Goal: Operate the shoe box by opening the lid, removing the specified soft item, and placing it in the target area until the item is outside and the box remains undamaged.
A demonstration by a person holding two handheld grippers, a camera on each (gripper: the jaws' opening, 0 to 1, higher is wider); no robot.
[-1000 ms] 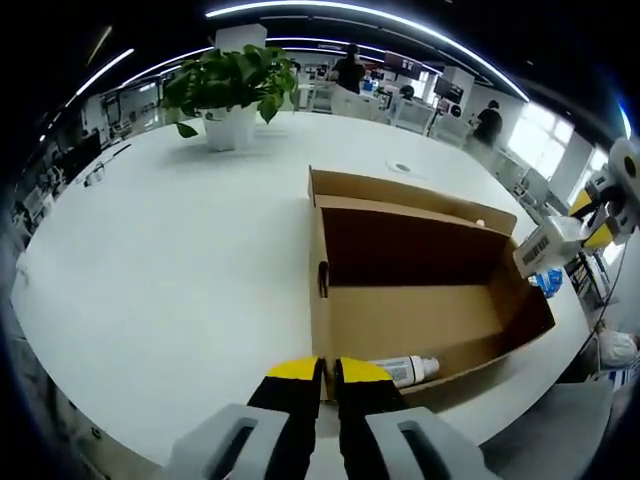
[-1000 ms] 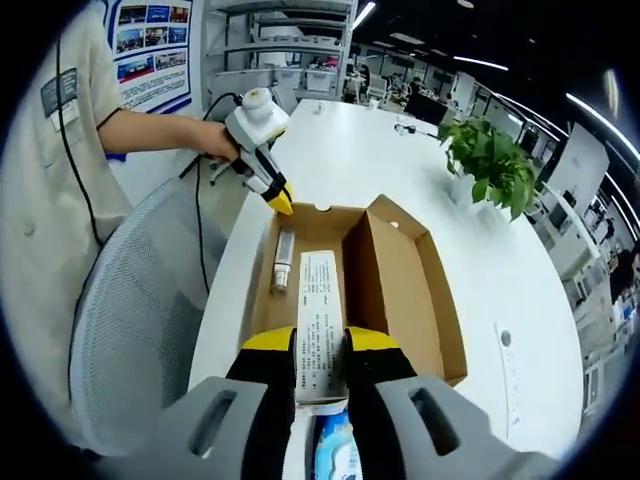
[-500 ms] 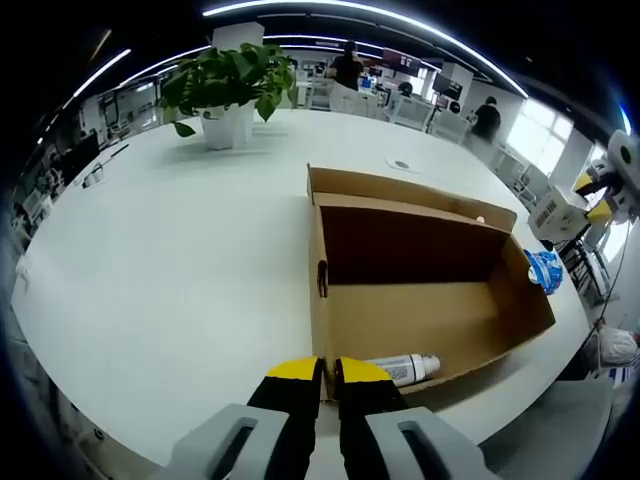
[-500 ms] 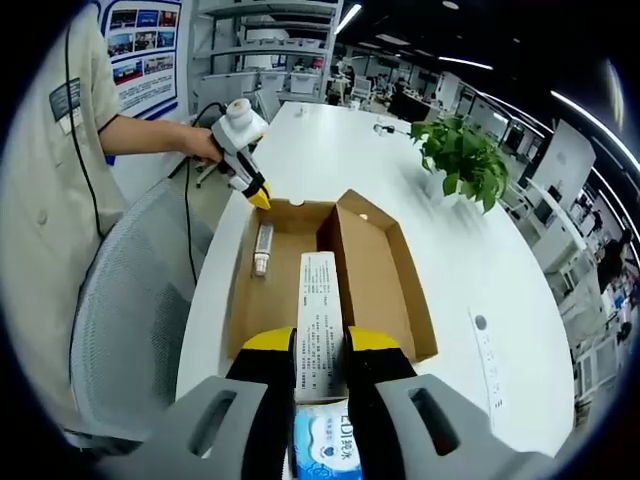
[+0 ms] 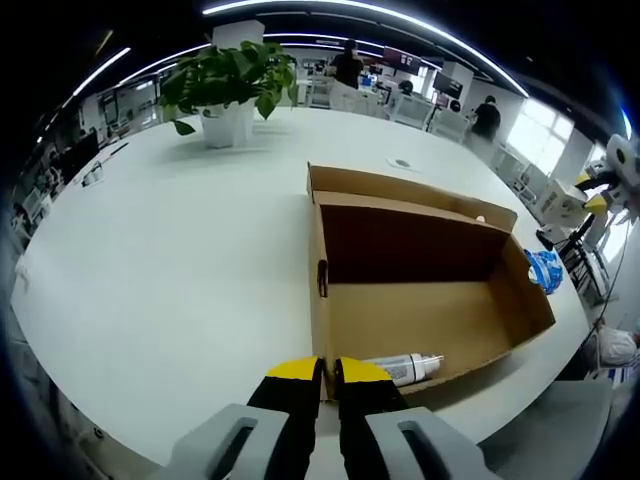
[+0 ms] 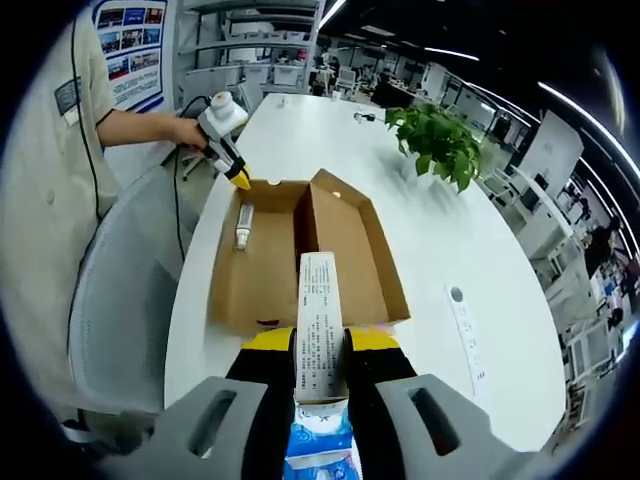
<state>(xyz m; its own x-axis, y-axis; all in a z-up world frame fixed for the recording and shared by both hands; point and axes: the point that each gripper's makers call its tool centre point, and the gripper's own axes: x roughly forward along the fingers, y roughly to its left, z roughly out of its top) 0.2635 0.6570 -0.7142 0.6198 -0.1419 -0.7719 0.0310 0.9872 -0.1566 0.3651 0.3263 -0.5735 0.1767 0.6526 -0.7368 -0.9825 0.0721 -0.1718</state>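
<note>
In the right gripper view my right fingers (image 6: 318,350) are closed on a blue-and-white soft pack (image 6: 318,445) with a long printed label strip (image 6: 319,335) standing up between them; the pack is off the worktop (image 6: 440,240) and outside the shoe box (image 6: 300,255), near its closer end. Beyond it the box lies open, lid folded back to one side, with a small white bottle (image 6: 243,226) lying on the floor of the box at its far end. At that far end my left gripper (image 6: 232,172) touches the box edge, held by my hand (image 6: 186,130). Farther off a potted plant (image 6: 435,140) stands on the worktop.

In the left gripper view my left fingers (image 5: 327,375) are pinched together at the near wall of the box (image 5: 420,290); I think they grip the cardboard rim, though the contact is hard to make out. The bottle (image 5: 400,368) lies just past them inside. At the far end, beyond the box, hangs the soft pack (image 5: 546,270), under my right gripper (image 5: 605,195). The plant (image 5: 230,85) stands well behind.
</note>
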